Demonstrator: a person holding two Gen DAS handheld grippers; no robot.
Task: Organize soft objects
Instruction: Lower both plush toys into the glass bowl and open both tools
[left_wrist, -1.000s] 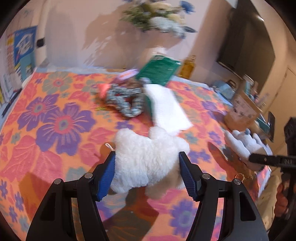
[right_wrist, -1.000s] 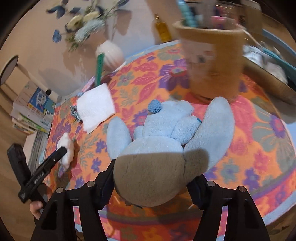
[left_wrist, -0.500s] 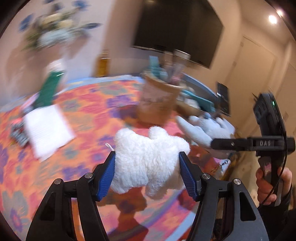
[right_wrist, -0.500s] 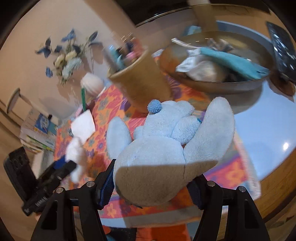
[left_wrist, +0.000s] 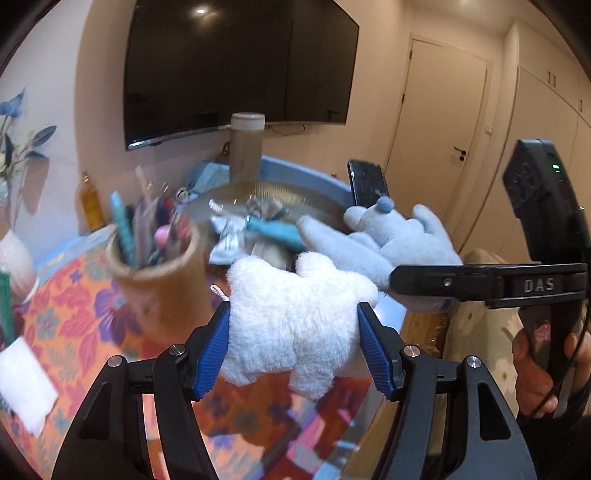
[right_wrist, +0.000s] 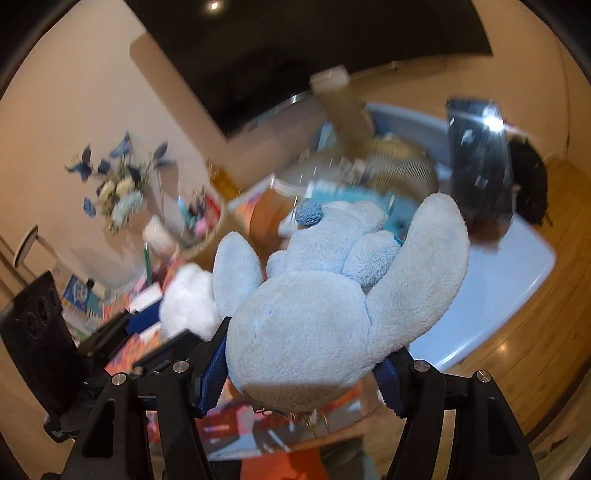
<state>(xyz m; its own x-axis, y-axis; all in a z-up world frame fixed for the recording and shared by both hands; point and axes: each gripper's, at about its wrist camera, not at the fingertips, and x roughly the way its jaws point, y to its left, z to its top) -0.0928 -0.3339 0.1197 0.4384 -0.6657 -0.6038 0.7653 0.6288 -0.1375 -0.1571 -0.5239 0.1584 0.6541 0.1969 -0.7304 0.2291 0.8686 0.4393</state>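
Left gripper (left_wrist: 293, 339): blue-padded fingers (left_wrist: 212, 349) clamped on the flanks of a white plush toy (left_wrist: 295, 317), which hangs clear above the worktop (left_wrist: 70, 295).
Right gripper (right_wrist: 301, 363): fingers (right_wrist: 212, 363) clamped on a pale blue plush rabbit (right_wrist: 332, 295), head toward the camera, blue pompom tail at 12 o'clock.
Blue rabbit from the left wrist view: at 2 o'clock of the white toy, just beside it, over a shallow woven basket (left_wrist: 273, 192).
Basket: at 12 o'clock of the white toy; holds a teal cloth (left_wrist: 275, 230) and pale fabrics.
Pen cup (left_wrist: 159, 266): at 10 o'clock, on the floral tablecloth (left_wrist: 62, 317).
White folded cloth (left_wrist: 22, 384): at 8 o'clock, flat on the tablecloth.
Phone (left_wrist: 367, 182): propped behind the rabbit.
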